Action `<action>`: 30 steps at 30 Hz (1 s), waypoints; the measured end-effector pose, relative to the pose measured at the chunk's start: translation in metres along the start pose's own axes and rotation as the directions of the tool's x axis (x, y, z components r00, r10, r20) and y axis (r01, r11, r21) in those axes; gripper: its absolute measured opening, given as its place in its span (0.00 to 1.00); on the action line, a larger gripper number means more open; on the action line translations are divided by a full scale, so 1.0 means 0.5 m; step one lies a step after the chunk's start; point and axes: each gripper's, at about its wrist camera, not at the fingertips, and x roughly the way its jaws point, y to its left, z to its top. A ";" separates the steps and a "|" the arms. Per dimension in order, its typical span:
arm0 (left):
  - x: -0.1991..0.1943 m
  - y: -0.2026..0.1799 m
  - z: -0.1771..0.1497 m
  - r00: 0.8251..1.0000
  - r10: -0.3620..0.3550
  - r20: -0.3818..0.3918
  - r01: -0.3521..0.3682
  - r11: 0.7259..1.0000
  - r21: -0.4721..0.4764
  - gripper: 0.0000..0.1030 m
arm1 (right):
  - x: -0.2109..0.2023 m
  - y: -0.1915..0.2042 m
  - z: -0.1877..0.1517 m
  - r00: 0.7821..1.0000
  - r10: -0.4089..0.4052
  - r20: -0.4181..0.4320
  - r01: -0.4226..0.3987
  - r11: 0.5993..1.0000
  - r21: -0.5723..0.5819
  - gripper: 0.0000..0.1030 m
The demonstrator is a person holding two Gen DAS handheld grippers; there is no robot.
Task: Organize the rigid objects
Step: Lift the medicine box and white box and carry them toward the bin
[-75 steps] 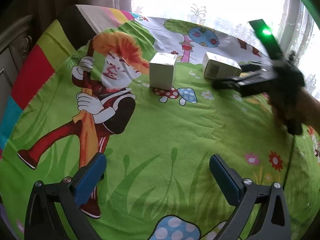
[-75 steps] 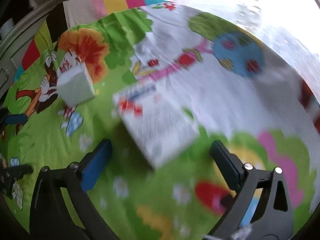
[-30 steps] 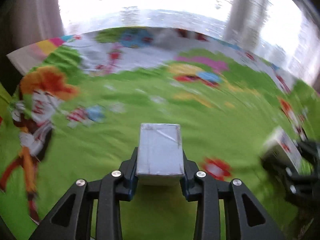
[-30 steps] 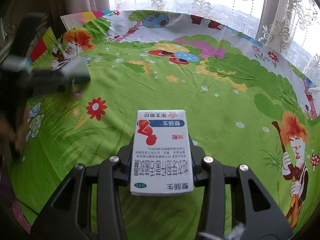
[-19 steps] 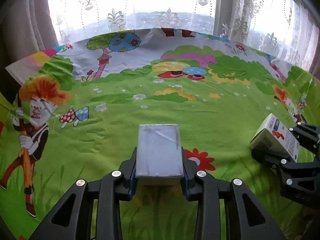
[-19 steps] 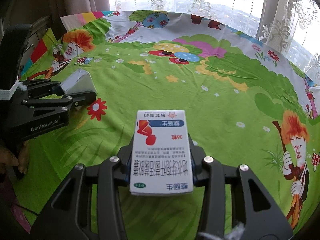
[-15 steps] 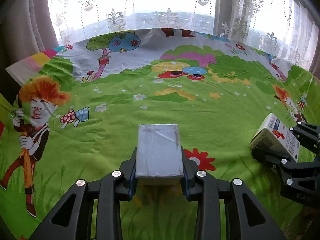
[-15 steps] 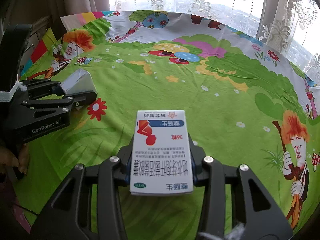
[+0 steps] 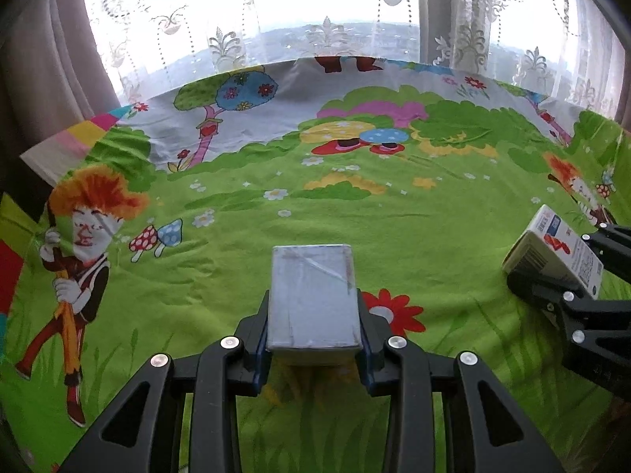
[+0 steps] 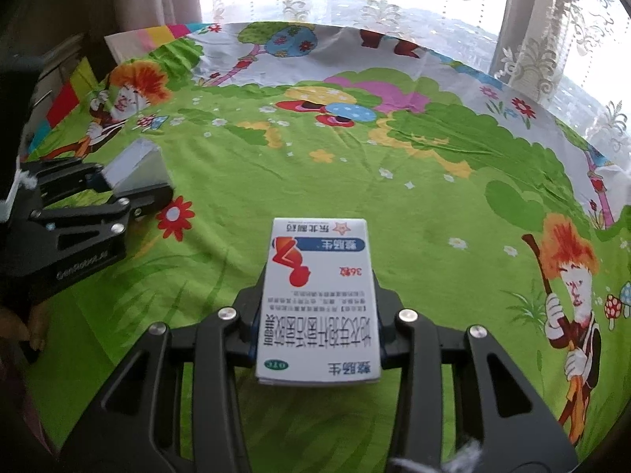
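Both boxes are now off the bedsheet [image 9: 394, 236] and in the tongs, while a few seconds ago they stood on the cloth and both tongs were wide and empty. The left gripper [image 9: 313, 339] is closed narrow on the grey box [image 9: 313, 295], its pads pressing the two long sides. The right gripper [image 10: 317, 335] holds the medicine box [image 10: 319, 299] in the same way, and its jaws have just been closing a little more on the box, so the grip is now tighter. I judge that the picking step is finished for both boxes and the placing step comes next; where they should go I cannot tell from the pictures.

In the left wrist view the grey box is at 6 o'clock, near the bottom centre, and the medicine box with the right gripper is at 3 o'clock, at the edge. In the right wrist view the medicine box is at 6 o'clock and the grey box with the left gripper is at 9 o'clock.

The grey box is plain, wrapped in shiny film with a few creases. The medicine box is white with a blue band, a red figure and printed text that reads upside down from this camera. Both look stiff and not crushed
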 end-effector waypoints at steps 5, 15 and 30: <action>-0.071 -0.039 -0.025 0.999 -0.046 -0.002 0.046 0.998 -0.046 0.34 | -0.065 -0.036 -0.025 0.990 -0.097 0.103 0.078 0.982 0.171 0.43; -0.370 -0.162 -0.026 0.912 -0.006 0.410 -0.005 1.000 0.026 0.34 | -0.421 -0.018 -0.168 0.724 -0.412 0.553 0.234 0.901 0.365 0.43; -0.587 -0.149 -0.060 0.787 -0.023 0.617 0.018 1.000 0.015 0.35 | -0.616 0.082 -0.172 0.555 -0.350 0.755 0.223 0.937 0.270 0.43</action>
